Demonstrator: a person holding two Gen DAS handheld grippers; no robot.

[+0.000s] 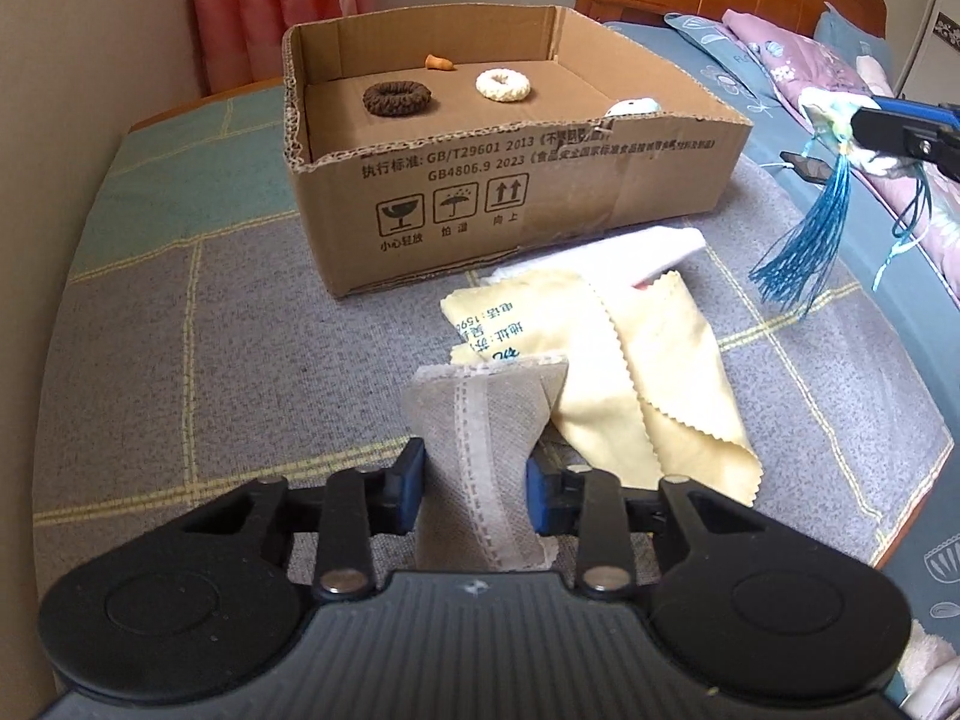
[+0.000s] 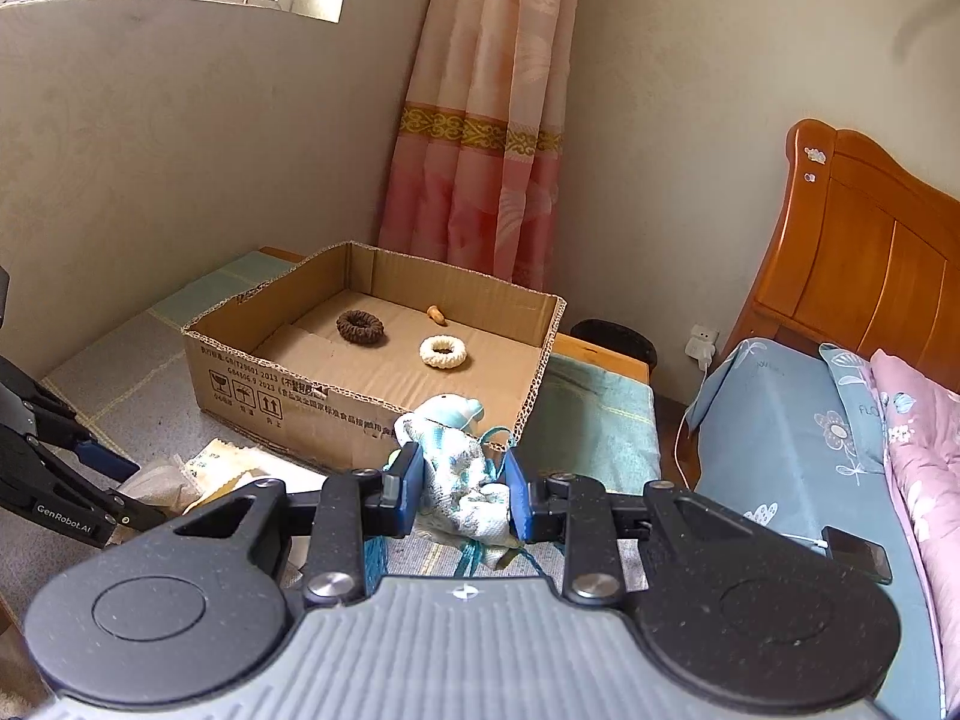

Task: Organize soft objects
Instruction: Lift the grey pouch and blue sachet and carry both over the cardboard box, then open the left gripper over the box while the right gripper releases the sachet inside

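Checked mat bare left of carton, left tongs pinching grey pouch, right tongs clutching tasselled sachet

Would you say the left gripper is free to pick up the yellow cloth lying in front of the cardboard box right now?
Probably not yet. The left gripper is already shut on a grey pouch, so its jaws are occupied. The yellow cloth itself lies uncovered just ahead on the mat, so dropping the pouch first should free the way.
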